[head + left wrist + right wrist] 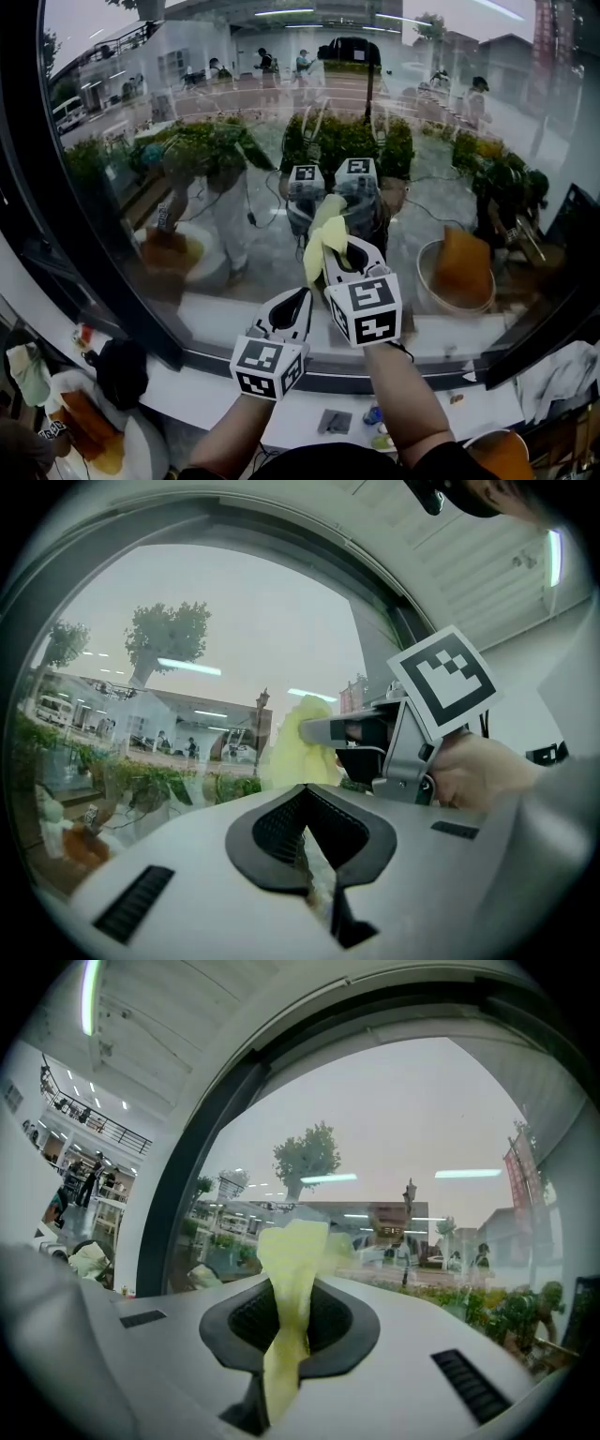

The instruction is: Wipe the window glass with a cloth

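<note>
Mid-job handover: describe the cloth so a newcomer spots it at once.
Start at the big window glass straight ahead. Near its middle, the right gripper is raised to the pane, and the cloth is pinched in its jaws. It is the only pale yellow, crumpled thing there; the left gripper beside it holds nothing.

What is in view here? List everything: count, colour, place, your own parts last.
window glass: one, clear with reflections, straight ahead
window frame: one, black, around the glass
sill: one, white, below the glass
cloth: one, yellow, pinched in the right tongs, up at the glass
plate: one, white, with orange items on it, lower left
right tongs: one, white with black pads, shut on the cloth
left tongs: one, white with black pads, shut and empty, below and left of the right tongs
forearms: two, bottom centre
</note>
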`<control>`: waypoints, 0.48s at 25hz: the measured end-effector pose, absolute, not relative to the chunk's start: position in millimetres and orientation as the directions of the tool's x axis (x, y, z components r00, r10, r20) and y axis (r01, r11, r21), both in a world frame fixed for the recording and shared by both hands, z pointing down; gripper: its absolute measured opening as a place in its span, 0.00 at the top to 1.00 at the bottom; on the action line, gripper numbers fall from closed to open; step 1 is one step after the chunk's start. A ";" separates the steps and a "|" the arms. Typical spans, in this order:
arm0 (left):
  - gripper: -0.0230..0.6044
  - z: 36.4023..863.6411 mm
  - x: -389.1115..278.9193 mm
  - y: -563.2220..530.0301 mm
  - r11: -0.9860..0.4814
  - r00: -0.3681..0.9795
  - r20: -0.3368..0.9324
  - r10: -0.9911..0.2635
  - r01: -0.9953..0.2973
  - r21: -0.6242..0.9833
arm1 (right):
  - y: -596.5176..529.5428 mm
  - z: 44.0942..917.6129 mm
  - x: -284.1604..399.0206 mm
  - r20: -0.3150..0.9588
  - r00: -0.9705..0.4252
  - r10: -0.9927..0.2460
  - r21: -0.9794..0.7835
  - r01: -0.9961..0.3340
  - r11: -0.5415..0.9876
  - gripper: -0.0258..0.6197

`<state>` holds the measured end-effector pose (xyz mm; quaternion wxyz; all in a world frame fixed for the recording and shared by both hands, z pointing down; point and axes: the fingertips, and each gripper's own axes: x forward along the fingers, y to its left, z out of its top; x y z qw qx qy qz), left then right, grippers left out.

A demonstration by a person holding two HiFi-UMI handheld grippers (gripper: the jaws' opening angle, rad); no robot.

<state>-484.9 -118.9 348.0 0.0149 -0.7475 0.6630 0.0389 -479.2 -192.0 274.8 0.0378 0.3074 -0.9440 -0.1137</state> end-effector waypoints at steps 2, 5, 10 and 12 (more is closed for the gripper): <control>0.95 348.3 -480.5 -119.8 -0.122 0.119 -0.073 -0.990 -0.992 0.026 | -192.6 274.2 -475.6 0.000 -0.810 -0.586 0.234 -0.570 0.788 0.88; 0.95 348.4 -483.0 -118.1 -0.122 0.120 -0.071 -0.990 -0.992 0.028 | -190.9 273.3 -480.0 0.003 -0.815 -0.579 0.236 -0.562 0.792 0.88; 0.95 354.3 -461.6 -127.9 -0.124 0.122 -0.065 -0.990 -0.992 0.020 | -202.9 279.4 -457.9 0.008 -0.818 -0.575 0.235 -0.558 0.796 0.88; 0.95 353.6 -464.4 -127.0 -0.132 0.130 -0.066 -0.989 -0.991 0.019 | -202.4 279.6 -460.1 0.011 -0.816 -0.578 0.236 -0.559 0.795 0.88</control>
